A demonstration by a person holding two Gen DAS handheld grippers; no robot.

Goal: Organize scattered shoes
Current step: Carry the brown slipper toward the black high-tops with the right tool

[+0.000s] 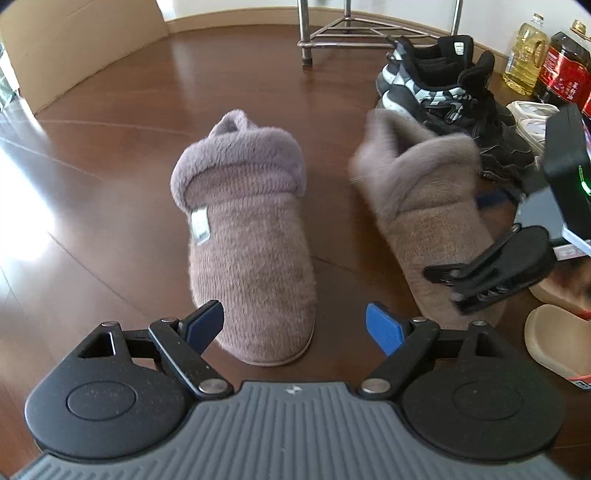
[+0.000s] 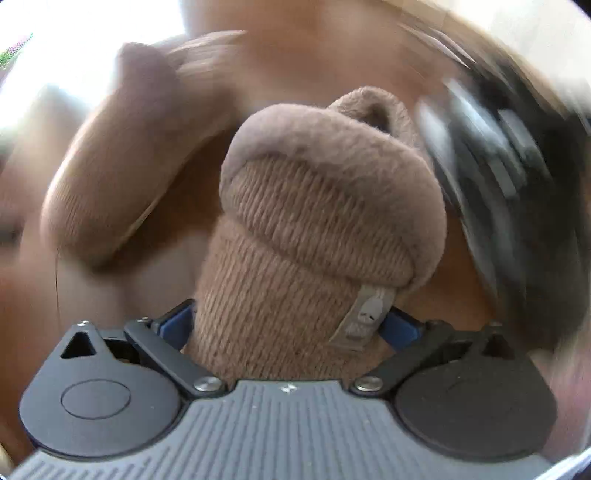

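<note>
Two slippers: both set on the floor (image 1: 110, 155), toes toward the camera
Left slipper (image 1: 251, 251): toe sat between the spread left tool (image 1: 294, 328), not pinched
Right slipper (image 2: 314, 236): framed by the right tool (image 2: 291, 325), jaws wide; contact can't be made out
Sneakers (image 1: 439, 88): parked just behind

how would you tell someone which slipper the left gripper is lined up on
Start from the metal rack at the far wall and come forward over the wood floor: two fuzzy mauve slippers sit side by side. It is the left slipper, sharp, standing alone, white tag on its cuff.
</note>
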